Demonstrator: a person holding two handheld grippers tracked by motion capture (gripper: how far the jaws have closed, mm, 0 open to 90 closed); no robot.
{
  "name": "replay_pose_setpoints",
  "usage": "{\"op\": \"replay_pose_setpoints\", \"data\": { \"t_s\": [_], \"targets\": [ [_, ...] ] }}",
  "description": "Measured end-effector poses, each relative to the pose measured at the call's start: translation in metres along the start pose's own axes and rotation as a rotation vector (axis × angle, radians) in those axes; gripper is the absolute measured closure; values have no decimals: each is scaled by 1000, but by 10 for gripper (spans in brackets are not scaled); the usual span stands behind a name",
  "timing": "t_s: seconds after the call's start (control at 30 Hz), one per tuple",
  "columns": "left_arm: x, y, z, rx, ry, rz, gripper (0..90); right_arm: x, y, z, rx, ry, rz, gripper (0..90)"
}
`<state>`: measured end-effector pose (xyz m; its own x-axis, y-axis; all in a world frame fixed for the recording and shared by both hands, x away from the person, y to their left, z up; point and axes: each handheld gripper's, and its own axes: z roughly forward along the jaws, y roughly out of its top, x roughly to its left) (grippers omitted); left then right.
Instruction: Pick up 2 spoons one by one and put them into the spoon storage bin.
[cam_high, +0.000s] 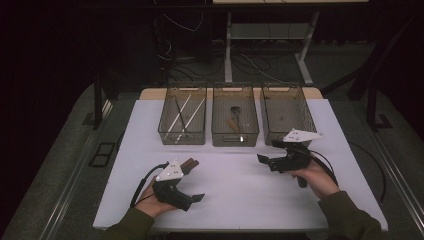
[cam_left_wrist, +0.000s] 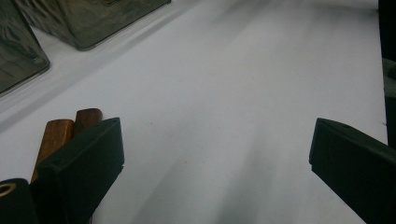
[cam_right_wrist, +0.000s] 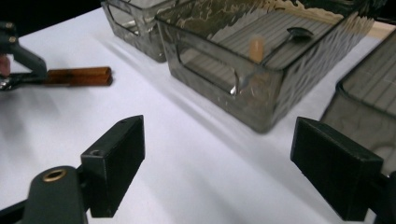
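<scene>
Left gripper (cam_high: 192, 181): nearest the high camera, held low over the white table (cam_high: 240, 200) at its near left; jaws spread wide, nothing between them. Two brown wooden handles (cam_high: 189, 163) lie on the table just beside its upper jaw, outside the gap; whether they touch it cannot be told.

Right gripper (cam_high: 268, 154): near right, in front of the right bin; jaws spread, empty.

Left bin (cam_high: 183, 136): clear smoky plastic, at the far edge of the table. Holds long thin pale sticks (cam_high: 185, 112) lying aslant.

Middle bin (cam_high: 235, 135): same kind, just beside the left one. Holds a dark-headed utensil (cam_high: 235, 111) and a pale-handled piece (cam_right_wrist: 256, 48) across the ribbed floor.

Right bin (cam_high: 288, 131): same kind; contents too dim to make out.
</scene>
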<state>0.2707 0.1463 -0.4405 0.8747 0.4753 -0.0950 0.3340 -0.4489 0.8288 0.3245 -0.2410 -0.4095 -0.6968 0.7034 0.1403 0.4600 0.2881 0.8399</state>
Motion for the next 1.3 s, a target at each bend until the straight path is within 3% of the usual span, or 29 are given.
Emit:
{"op": "replay_pose_setpoints", "data": {
  "t_s": [0.7, 0.97, 1.3],
  "targets": [
    [1, 0, -1, 10, 18, -8, 19, 6, -53, -36, 3, 8, -19, 179],
    [2, 1, -2, 14, 37, -11, 19, 4, -69, -44, 20, -14, -21, 179],
    [14, 6, -12, 47, 105, -58, 143, 8, -73, -45, 36, -8, -33, 179]
  ]
}}
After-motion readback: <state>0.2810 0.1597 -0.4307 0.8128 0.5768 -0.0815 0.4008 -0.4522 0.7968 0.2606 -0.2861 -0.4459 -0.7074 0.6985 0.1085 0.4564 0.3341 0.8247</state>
